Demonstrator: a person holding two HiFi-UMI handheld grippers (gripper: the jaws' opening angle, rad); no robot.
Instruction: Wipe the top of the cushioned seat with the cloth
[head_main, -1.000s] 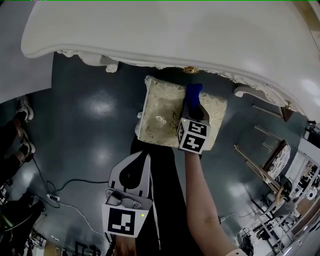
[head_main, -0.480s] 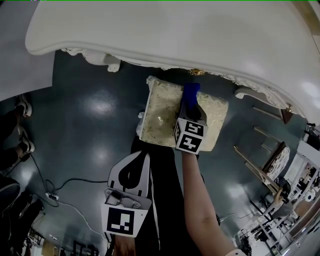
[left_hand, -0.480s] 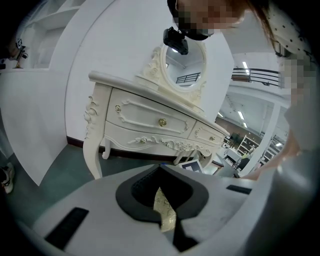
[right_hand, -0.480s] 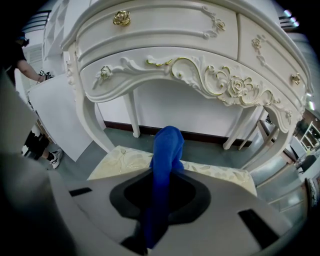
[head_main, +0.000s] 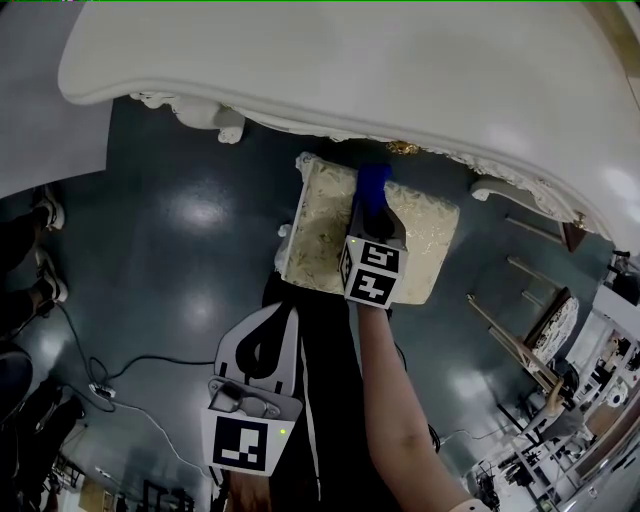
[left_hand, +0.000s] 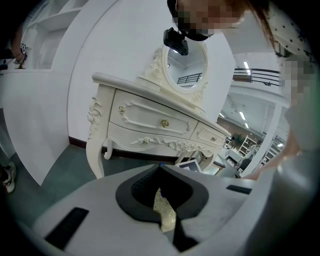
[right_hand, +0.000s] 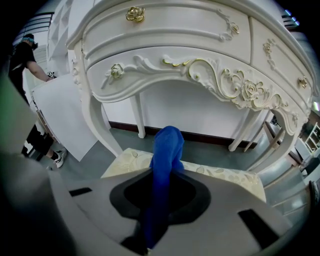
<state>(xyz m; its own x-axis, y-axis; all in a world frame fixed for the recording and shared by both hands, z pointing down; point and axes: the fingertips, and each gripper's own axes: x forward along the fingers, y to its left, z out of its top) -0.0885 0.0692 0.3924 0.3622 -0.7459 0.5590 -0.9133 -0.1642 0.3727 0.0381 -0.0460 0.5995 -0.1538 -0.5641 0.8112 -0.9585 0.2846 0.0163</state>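
Head view is showing the right gripper (head_main: 367, 212) clamping its jaws on the blue cloth (head_main: 372, 183) over the cushioned seat (head_main: 320, 225) near its 12 o'clock edge by the white table (head_main: 350, 70), while the left gripper (head_main: 268, 335), at 7 o'clock, is holding its jaws nearly together, empty.

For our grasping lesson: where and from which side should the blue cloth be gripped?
Pinch the blue cloth at its bunched end, approaching the seat from its open side, as the right gripper does: bunched narrow, it fits the jaws, loose end projecting forward.
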